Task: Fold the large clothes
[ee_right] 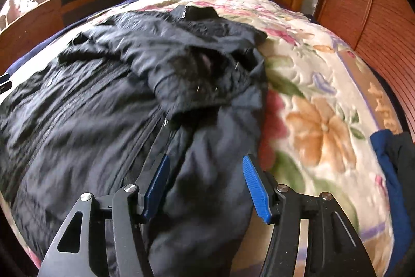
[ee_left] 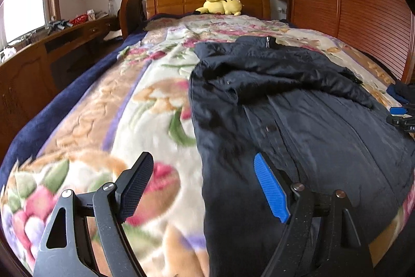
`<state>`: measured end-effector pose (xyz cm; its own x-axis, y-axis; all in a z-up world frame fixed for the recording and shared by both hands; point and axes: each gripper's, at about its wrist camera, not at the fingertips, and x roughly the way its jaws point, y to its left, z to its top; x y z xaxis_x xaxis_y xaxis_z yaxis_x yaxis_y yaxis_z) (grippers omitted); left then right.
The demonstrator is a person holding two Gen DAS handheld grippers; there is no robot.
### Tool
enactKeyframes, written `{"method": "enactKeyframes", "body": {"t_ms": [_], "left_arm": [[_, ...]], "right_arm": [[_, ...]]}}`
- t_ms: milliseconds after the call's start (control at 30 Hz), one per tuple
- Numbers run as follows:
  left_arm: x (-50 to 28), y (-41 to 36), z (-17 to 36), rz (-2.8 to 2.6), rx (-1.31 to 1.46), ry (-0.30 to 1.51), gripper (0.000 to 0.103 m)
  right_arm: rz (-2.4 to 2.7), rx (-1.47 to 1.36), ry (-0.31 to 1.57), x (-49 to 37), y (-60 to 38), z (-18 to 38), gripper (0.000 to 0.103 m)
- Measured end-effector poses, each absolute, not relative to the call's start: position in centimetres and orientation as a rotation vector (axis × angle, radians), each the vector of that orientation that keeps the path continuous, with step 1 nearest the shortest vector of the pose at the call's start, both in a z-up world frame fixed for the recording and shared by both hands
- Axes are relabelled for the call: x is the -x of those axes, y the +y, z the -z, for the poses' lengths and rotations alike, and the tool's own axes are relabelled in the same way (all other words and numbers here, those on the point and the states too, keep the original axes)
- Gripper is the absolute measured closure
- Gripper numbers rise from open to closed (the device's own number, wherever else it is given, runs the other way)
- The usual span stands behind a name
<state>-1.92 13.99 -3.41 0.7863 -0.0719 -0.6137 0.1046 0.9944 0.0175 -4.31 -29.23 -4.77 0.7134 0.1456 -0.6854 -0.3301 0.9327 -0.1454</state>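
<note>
My left gripper and right gripper both gape wide, empty, above a crumpled dark jacket. It lies on the plush floral blanket.

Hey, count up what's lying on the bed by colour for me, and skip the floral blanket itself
Black or dark navy: 1, the jacket
Yellow: 1, the plush toy
Blue and dark: 1, the bundle of clothes at the bed's right edge
Total: 3
</note>
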Motion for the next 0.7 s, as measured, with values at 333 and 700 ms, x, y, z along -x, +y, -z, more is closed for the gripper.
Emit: {"method": "enactKeyframes", "body": {"t_ms": [333, 700], "left_arm": [[3.8, 14.3, 5.6, 0.061, -0.034, 0.714, 0.022], [6.8, 15.0, 6.5, 0.08, 0.062, 0.707, 0.022]], "right_arm": [[-0.317, 0.177, 0.738, 3.9, -30.4, 7.0, 0.042], [-0.282, 0.219, 0.711, 4.9, -29.8, 7.4, 0.042]]}}
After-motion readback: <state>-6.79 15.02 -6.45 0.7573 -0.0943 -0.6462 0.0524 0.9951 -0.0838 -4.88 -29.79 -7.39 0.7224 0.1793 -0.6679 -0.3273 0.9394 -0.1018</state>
